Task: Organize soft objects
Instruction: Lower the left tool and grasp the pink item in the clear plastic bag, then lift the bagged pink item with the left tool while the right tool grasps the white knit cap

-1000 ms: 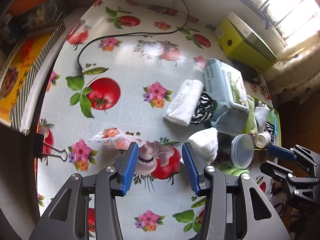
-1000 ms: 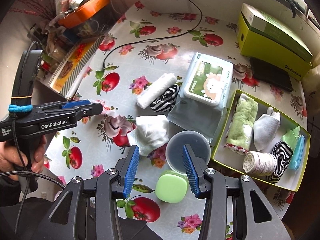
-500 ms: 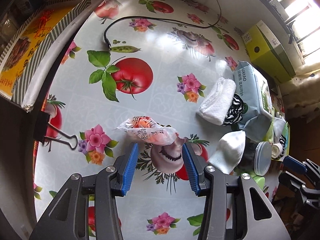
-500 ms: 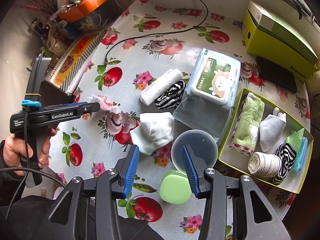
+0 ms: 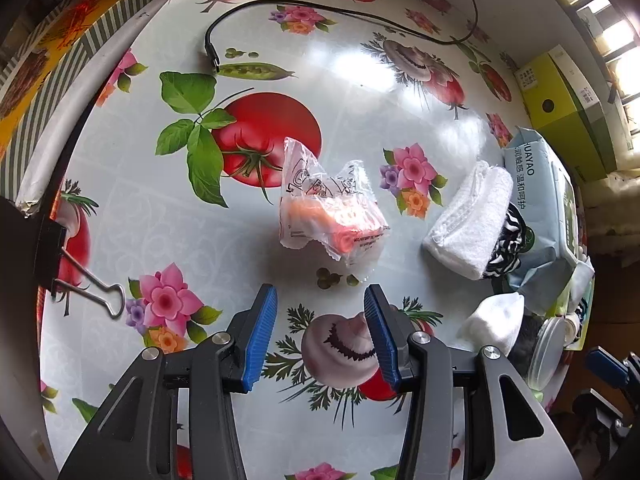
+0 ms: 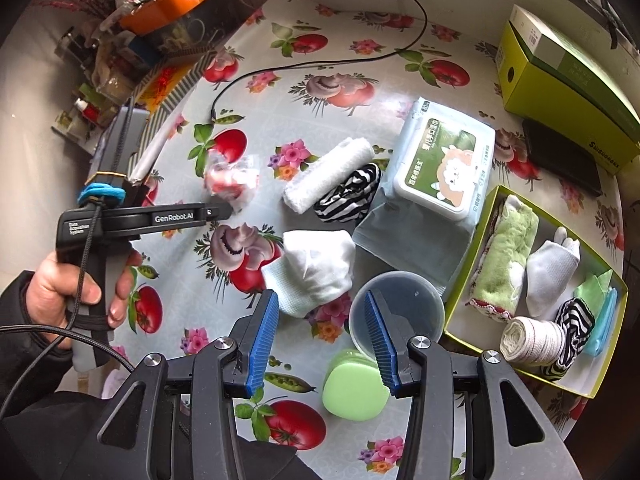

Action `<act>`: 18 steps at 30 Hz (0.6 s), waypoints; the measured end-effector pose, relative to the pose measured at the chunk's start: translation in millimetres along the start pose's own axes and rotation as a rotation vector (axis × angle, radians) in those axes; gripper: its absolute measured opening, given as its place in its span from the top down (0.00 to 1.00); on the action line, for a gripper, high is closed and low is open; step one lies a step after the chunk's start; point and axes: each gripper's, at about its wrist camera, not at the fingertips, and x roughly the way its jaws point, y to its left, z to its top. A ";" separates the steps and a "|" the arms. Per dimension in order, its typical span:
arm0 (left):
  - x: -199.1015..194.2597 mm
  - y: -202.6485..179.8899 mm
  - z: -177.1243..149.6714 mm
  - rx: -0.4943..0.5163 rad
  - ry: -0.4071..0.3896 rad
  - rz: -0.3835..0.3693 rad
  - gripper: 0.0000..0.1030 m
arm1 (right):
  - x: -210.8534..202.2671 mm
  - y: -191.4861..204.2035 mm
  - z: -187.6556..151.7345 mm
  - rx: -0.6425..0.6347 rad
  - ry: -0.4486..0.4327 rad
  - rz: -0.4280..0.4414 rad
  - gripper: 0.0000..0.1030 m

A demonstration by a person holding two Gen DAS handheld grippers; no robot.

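Note:
A clear plastic packet with something orange-pink inside lies on the tablecloth just ahead of my open, empty left gripper; it also shows in the right wrist view. A rolled white towel, a striped black-and-white cloth and a crumpled white cloth lie in the middle. My right gripper is open and empty, above the near edge of the white cloth. A green-edged box at the right holds a green towel, a white sock, a rolled bandage and other soft items.
A wet-wipes pack lies beside the box. A clear round tub and a green pad sit near my right fingers. A black cable crosses the far table. A binder clip grips the left edge. A yellow-green carton stands behind.
My left gripper has drawn back, so the plastic packet now lies farther ahead of the fingertips. My right gripper has barely moved.

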 end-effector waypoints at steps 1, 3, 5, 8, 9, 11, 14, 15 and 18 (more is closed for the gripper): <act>1.1 0.4 0.4 -0.002 0.001 0.000 0.55 | 1.6 1.5 1.8 -0.005 0.003 0.000 0.57; -1.1 0.9 2.1 -0.002 -0.008 -0.014 0.55 | 5.4 4.2 5.0 -0.013 0.010 0.001 0.57; -6.4 1.4 3.5 -0.006 -0.025 -0.037 0.55 | 8.4 6.5 7.7 -0.020 0.016 0.002 0.57; -13.0 3.0 6.1 -0.004 -0.051 -0.067 0.55 | 13.2 9.4 10.9 -0.030 0.026 0.005 0.57; -12.8 3.9 8.0 -0.007 -0.055 -0.072 0.55 | 15.7 10.0 12.1 -0.032 0.032 0.005 0.57; -9.6 6.2 13.3 -0.025 -0.055 -0.080 0.55 | 20.1 10.9 13.7 -0.036 0.044 0.003 0.57; -5.0 6.4 22.4 -0.046 -0.057 -0.090 0.55 | 26.1 11.8 17.2 -0.040 0.058 0.003 0.57; -3.3 5.0 24.8 -0.042 -0.058 -0.087 0.55 | 28.3 11.9 18.3 -0.039 0.063 0.002 0.57; 5.6 0.3 31.6 -0.027 -0.050 -0.068 0.55 | 35.0 12.5 21.7 -0.042 0.076 0.002 0.57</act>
